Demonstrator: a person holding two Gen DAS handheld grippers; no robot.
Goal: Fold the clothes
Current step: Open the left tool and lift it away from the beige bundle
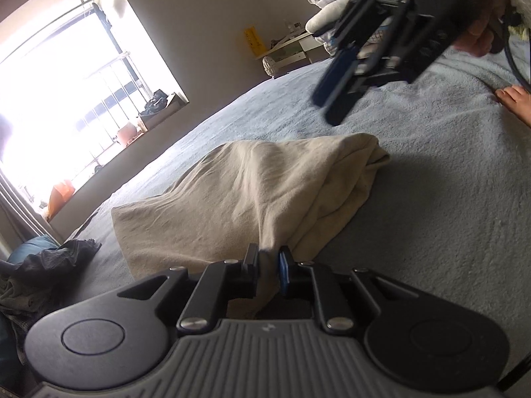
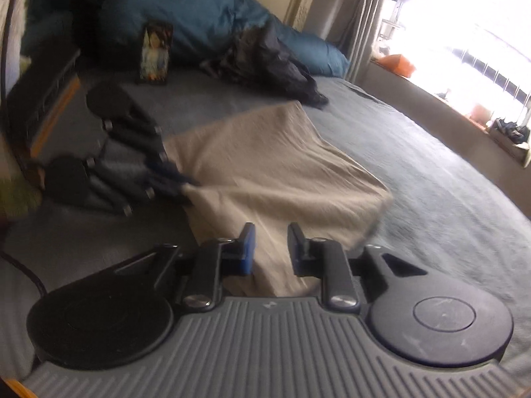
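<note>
Cloth is what my left gripper [image 1: 268, 265] has: its jaws are pinched together on a raised ridge of the beige garment [image 1: 265, 192], right at the near edge of the fabric, and the cloth tents up from the grey bedspread [image 1: 431, 215] toward that pinch. In the right wrist view the same grip shows at the garment's left side, where the left gripper's fingertips [image 2: 186, 182] bite the edge. From there the garment runs away from me and to the right, lying as a partly folded slab in the middle of the bed; its long axis, as I read it, goes from the pinched near corner toward the far end near the dark heap of clothes [image 2: 275, 63] and the teal pillow [image 2: 199, 10]. Moving rightward, my right gripper [image 2: 271, 248] hangs just above the garment's near right portion, jaws standing a little apart with beige cloth showing in the gap below them; I see nothing pressed between the pads, so I take it as empty. The left view shows it blurred and lifted clear of the bed [image 1: 335, 99], well apart from the fabric. My judgement: the right hand is the free one and nearer the loose right edge [image 2: 381, 205], so the next fold turns on it taking that edge while my left holds its corner.
</note>
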